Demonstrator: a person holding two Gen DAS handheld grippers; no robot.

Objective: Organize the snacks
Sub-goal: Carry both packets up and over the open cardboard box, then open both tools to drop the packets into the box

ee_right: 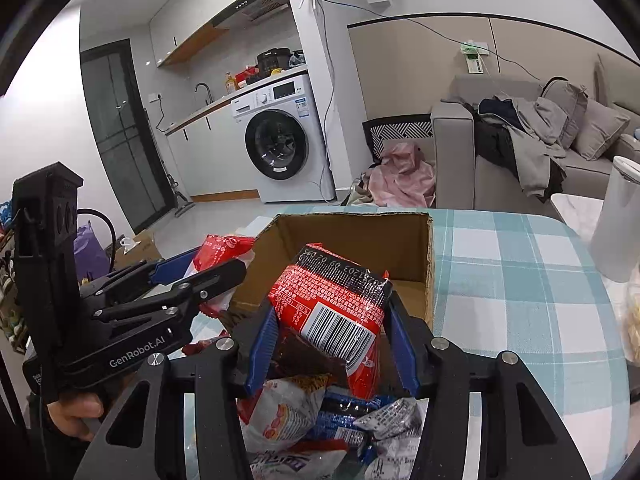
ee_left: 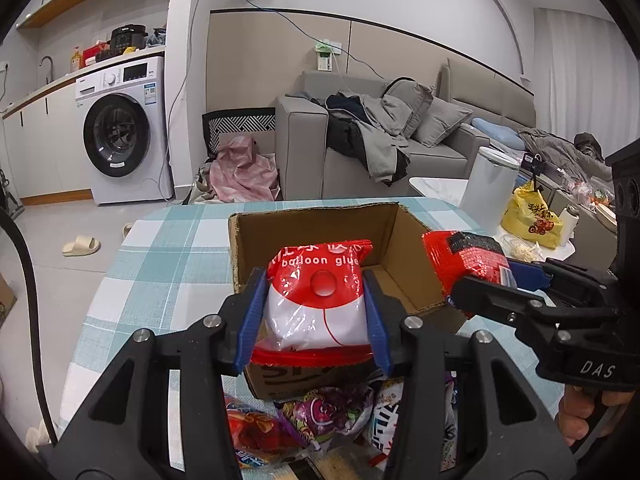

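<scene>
My left gripper (ee_left: 316, 312) is shut on a red and white "balloon glue" snack bag (ee_left: 320, 300), held over the near edge of an open cardboard box (ee_left: 312, 228) on the checked tablecloth. My right gripper (ee_right: 332, 332) is shut on a red and black snack packet (ee_right: 336, 304) with a barcode, held over the same box (ee_right: 360, 236). That packet also shows in the left wrist view (ee_left: 464, 260), at the box's right side. The left gripper's bag shows in the right wrist view (ee_right: 220, 252), at the box's left edge. The box floor that shows is bare.
A pile of loose snack packets (ee_left: 320, 412) lies on the table in front of the box, also in the right wrist view (ee_right: 320, 424). A white cylinder bin (ee_left: 488, 184) stands beyond the table's right edge. A yellow bag (ee_left: 532, 220) sits on a side table.
</scene>
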